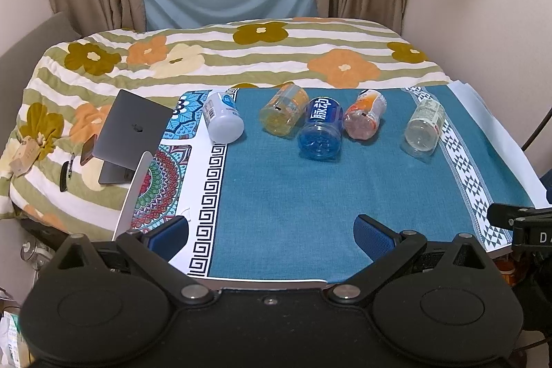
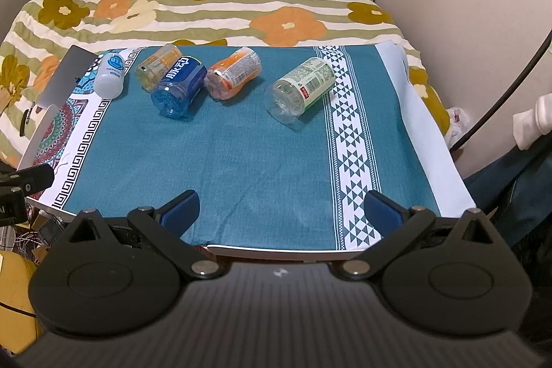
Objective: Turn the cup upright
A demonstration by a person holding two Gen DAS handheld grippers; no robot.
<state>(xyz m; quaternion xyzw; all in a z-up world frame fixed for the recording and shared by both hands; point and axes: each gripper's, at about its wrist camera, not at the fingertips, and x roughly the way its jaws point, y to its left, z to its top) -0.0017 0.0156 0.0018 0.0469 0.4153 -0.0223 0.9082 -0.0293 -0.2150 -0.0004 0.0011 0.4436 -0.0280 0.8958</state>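
Note:
Several cut-bottle cups lie on their sides in a row at the far part of the teal cloth: a white one, a yellow one, a blue one, an orange one and a clear green-labelled one. My left gripper is open and empty over the near edge of the table. My right gripper is open and empty at the near edge, well short of the cups.
An open laptop stands on a stand at the table's left edge, beside the white cup. A bed with a flowered blanket lies behind the table. A wall and a black cable are on the right.

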